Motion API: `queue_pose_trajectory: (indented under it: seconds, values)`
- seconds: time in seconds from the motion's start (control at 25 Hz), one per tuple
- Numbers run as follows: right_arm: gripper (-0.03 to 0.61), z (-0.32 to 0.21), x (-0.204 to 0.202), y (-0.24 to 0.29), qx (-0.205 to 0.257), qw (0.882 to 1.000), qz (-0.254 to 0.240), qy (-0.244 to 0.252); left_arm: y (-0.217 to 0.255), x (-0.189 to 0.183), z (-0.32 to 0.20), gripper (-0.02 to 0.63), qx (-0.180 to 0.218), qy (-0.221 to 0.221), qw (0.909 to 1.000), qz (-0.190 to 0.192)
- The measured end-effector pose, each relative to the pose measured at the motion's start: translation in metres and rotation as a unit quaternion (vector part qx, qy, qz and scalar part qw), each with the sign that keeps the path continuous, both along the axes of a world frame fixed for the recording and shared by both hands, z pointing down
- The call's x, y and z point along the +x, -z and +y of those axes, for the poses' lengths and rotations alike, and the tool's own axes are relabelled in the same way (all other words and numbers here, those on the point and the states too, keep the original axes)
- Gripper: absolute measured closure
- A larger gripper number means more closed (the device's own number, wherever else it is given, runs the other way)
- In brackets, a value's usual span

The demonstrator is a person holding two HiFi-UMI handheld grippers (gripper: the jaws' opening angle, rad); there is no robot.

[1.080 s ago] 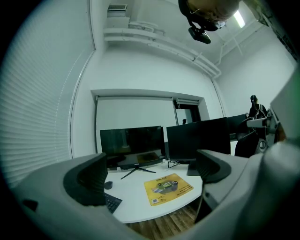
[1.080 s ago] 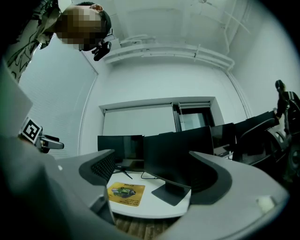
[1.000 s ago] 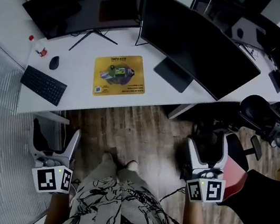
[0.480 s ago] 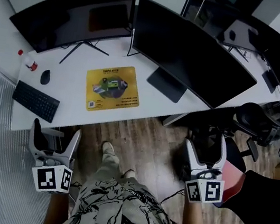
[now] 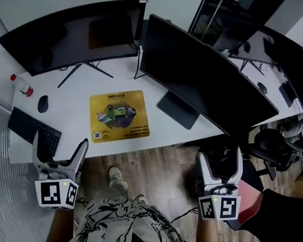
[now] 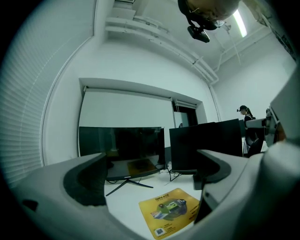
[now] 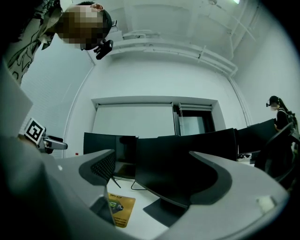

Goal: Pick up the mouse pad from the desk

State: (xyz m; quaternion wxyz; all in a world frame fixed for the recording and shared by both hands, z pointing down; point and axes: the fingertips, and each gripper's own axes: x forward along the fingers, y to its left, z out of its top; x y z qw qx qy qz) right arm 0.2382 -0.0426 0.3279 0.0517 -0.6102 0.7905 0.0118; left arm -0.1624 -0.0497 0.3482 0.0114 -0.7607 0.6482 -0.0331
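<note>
Two dark monitors are standing on the white desk, with one keyboard, one mouse and one mouse pad lying before them. The pad is showing a yellow, printed face. The left gripper and right gripper are hanging near the desk's front, jaws spread, empty.

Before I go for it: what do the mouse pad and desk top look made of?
Mouse pad: thin, flat, printed yellow face, matte, no glare; likely fabric over rubber, though the underside is hidden. Desk: smooth, even white top with no visible grain, probably laminate or painted board.
</note>
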Motion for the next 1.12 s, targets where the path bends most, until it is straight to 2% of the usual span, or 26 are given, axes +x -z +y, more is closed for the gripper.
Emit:
queue_pose_trajectory:
  seconds: [0.56, 0.84, 1.12]
  values:
    - [0.101, -0.058, -0.037, 0.013, 0.007, 1.0, 0.011, -0.021, 0.002, -0.038, -0.078, 0.032, 0.004, -0.022, 0.9997, 0.012]
    - [0.101, -0.081, -0.061, 0.016, 0.013, 1.0, 0.011, -0.024, 0.002, -0.062, -0.099, 0.035, 0.005, -0.026, 0.9995, 0.017]
    - [0.101, -0.098, -0.087, 0.004, -0.01, 1.0, 0.013, -0.004, -0.01, -0.075, -0.11, 0.041, -0.01, -0.025, 0.9993, 0.027]
